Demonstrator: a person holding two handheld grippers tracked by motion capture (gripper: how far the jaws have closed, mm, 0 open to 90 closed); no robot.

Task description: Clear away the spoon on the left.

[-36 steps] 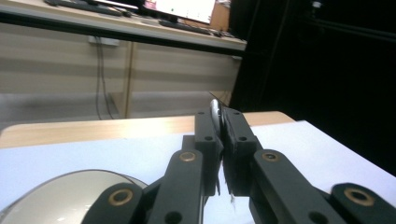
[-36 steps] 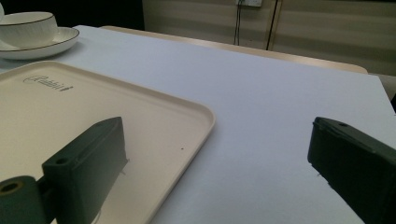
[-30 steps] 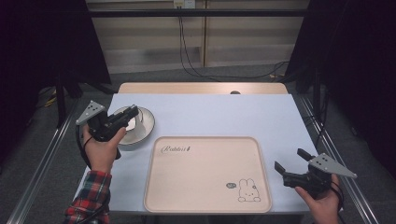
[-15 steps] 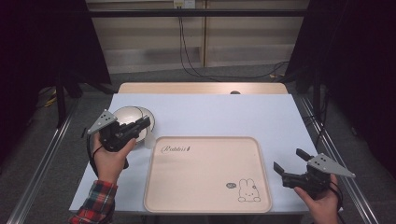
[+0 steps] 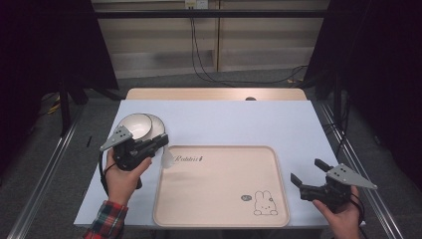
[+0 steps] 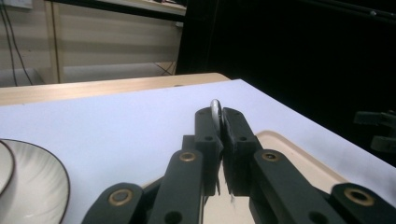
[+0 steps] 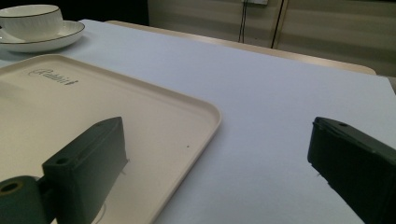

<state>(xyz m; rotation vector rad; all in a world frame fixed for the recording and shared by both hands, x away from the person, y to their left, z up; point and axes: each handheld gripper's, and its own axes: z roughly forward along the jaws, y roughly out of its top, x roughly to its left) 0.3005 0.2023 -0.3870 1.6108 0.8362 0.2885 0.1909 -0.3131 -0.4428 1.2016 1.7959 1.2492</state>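
Over the last second the left gripper (image 5: 160, 141) has left its place above the bowl (image 5: 137, 125) and saucer (image 5: 161, 125) in the upper left of the high view. It has slid rightward and a little lower in the frame, and its tips now sit at the upper left corner of the tray (image 5: 219, 189). With it has come a small pale piece, which we take to be a white spoon (image 5: 167, 159). The spoon hangs below the jaws just over the tray's rim, so the carry from the dishes to the tray looks nearly done, and we judge that only the lowering and release remain. In the left gripper view the left gripper (image 6: 218, 116) has its jaws drawn almost together, and only the thin white edge of the spoon (image 6: 215, 106) shows between the pads, clamped firmly. The right gripper (image 5: 306, 171) has not shifted; it waits at the lower right of the high view beside the tray's right edge, above the table (image 5: 239, 117). In the right gripper view its jaws stand wide apart with nothing between them — idle for now.
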